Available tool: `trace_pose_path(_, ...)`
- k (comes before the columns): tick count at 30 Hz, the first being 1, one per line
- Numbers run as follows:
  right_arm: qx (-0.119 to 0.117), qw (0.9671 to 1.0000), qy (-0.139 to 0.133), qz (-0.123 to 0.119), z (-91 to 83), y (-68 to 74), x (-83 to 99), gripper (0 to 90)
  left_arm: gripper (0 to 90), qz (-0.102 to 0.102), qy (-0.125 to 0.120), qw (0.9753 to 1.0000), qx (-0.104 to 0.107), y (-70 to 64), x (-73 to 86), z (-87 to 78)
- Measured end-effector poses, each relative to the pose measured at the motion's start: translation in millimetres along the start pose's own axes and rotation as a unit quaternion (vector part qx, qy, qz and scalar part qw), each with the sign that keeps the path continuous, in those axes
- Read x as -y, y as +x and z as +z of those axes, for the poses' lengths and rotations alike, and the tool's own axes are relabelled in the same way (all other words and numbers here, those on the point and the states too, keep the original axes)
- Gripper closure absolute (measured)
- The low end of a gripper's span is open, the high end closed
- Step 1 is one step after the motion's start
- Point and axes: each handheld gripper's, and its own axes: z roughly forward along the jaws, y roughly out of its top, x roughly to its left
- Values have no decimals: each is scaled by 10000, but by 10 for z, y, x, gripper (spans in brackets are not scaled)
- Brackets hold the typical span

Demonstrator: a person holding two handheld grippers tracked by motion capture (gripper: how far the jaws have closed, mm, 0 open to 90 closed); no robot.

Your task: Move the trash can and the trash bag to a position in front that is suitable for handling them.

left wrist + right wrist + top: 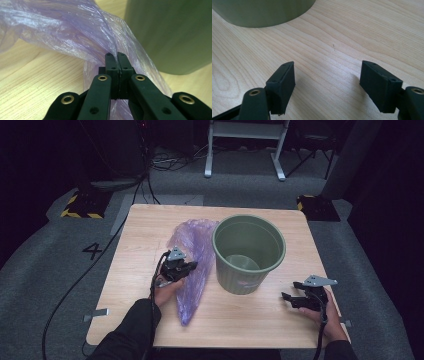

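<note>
Here, purple bag pinched between left gripper jaws; right gripper jaws wide.

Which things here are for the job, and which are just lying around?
For the job:
- purple plastic bag, pinched by the left gripper
- green bin, standing beside the bag
- right gripper, open over bare table

Just lying about:
- white frame legs on the floor behind
- cables on the floor
- yellow-and-black striped block
</note>
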Motion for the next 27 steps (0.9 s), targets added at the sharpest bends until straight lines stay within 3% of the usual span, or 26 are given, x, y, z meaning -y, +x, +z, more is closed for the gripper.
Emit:
trace_pose_path(8, 13, 10000, 6, -1, 0, 3, -1, 285, 893, 84, -306, 9995, -57, -39, -51, -155)
trace_pose_path(15, 13, 10000, 6, -3, 0, 3, -1, 285, 892, -189, -614, 9978, -131, 106, -105, -229)
trace_pose_path(20, 5, 10000, 7, -10, 1, 2, -2, 285, 893, -294, -675, 9972, -141, 158, -101, -263)
trace_pose_path(27, 8, 10000, 7, -10, 4, 2, -5, 285, 894, -250, -655, 9975, -120, 163, -105, -249)
